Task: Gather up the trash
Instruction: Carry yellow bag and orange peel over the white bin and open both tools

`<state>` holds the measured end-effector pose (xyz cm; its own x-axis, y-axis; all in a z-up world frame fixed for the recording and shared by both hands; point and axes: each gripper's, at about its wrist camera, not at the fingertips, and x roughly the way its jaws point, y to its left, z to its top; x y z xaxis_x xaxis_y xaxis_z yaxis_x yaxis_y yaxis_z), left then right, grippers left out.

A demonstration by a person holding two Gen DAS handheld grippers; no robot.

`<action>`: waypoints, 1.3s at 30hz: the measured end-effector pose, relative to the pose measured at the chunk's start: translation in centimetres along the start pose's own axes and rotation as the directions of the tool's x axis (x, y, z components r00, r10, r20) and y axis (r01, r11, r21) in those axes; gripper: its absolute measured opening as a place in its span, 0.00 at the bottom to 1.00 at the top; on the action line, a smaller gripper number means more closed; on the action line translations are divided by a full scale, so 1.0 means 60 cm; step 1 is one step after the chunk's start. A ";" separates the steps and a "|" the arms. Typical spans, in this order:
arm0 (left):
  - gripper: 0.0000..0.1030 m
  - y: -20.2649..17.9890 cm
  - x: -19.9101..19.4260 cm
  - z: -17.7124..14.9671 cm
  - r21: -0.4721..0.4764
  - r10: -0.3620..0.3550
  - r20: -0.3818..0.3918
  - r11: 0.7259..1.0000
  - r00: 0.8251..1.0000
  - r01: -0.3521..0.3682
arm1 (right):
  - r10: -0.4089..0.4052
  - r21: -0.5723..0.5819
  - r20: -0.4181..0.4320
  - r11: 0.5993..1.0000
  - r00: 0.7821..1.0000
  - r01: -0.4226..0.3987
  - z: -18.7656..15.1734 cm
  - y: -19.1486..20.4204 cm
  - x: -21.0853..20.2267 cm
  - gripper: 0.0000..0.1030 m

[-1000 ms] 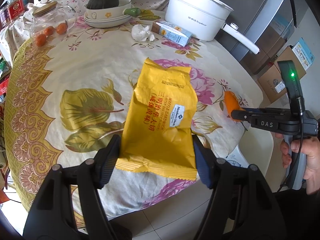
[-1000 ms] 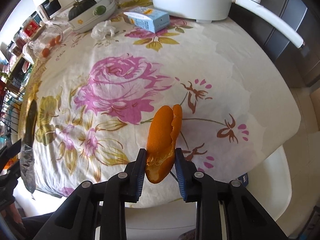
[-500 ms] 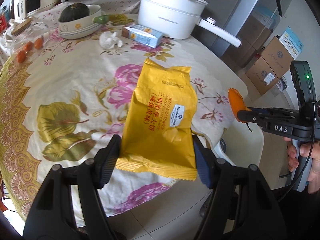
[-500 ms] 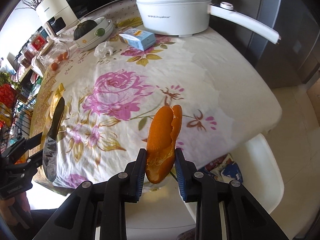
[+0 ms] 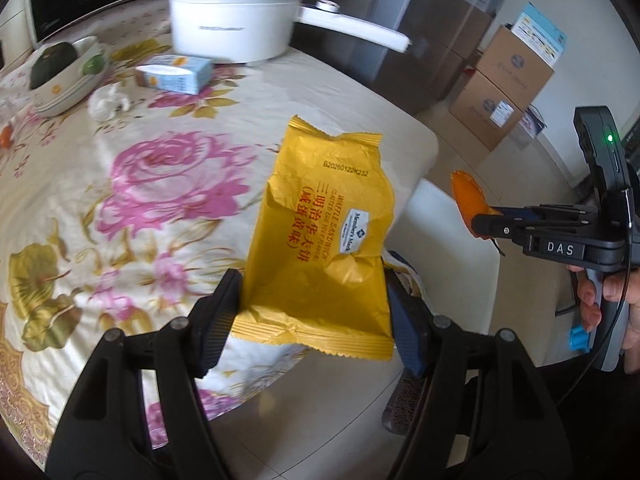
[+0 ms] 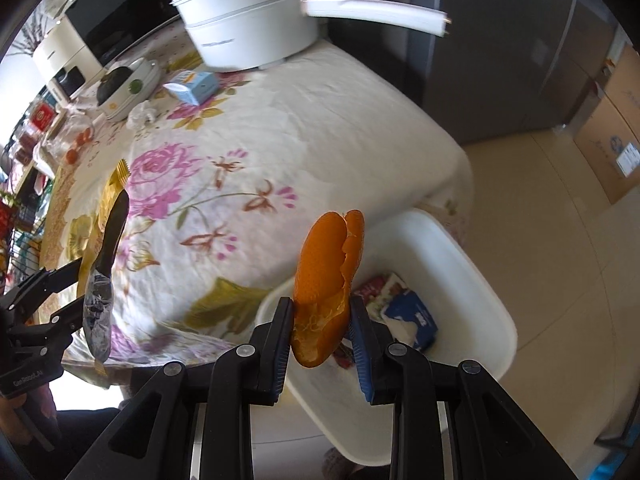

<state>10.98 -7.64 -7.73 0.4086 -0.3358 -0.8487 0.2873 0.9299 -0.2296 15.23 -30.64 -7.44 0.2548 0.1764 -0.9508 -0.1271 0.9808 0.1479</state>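
Left hand-held gripper (image 5: 312,312): you hold the yellow wrapper (image 5: 320,240) by its lower part, one jaw on each side edge, closed only as far as the wrapper's width. It hangs in the air over the edge of the surface (image 5: 160,184), not touching the cloth.

Right hand-held gripper (image 6: 322,316): your jaws are nearly closed on the orange peel (image 6: 326,280). The peel stands upright between them, in the air above the white bin (image 6: 472,280).

Bin: it stands on the floor just beside the surface. Some trash already lies inside, a blue and white pack (image 6: 412,316) and something red next to it; what they are exactly I cannot tell.

Done: two pieces of trash are lifted and held, one in each gripper, and some earlier pieces seem to be already in the bin.

Not done: neither the peel nor the wrapper is released yet. The peel looks ready to drop, because it is over the opening. The wrapper needs more travel toward the bin, in my judgement.

Left on the surface: a crumpled white tissue (image 5: 108,100) and a small blue carton (image 5: 176,74) near the white pot (image 5: 236,12). Both may be trash, but I am not sure about the carton.

Progress: I judge about the middle of the task.
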 end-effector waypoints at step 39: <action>0.97 -0.107 0.105 -0.003 0.130 0.008 0.000 0.991 1.000 -0.008 | -0.071 0.126 -0.058 0.989 0.996 0.078 -0.085 -0.166 0.001 0.32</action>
<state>11.56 -15.74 -11.70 0.4111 -0.3281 -0.8505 0.3942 0.9052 -0.1586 11.61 -40.80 -10.37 0.2068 0.1007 -0.9732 0.0153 0.9942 0.1061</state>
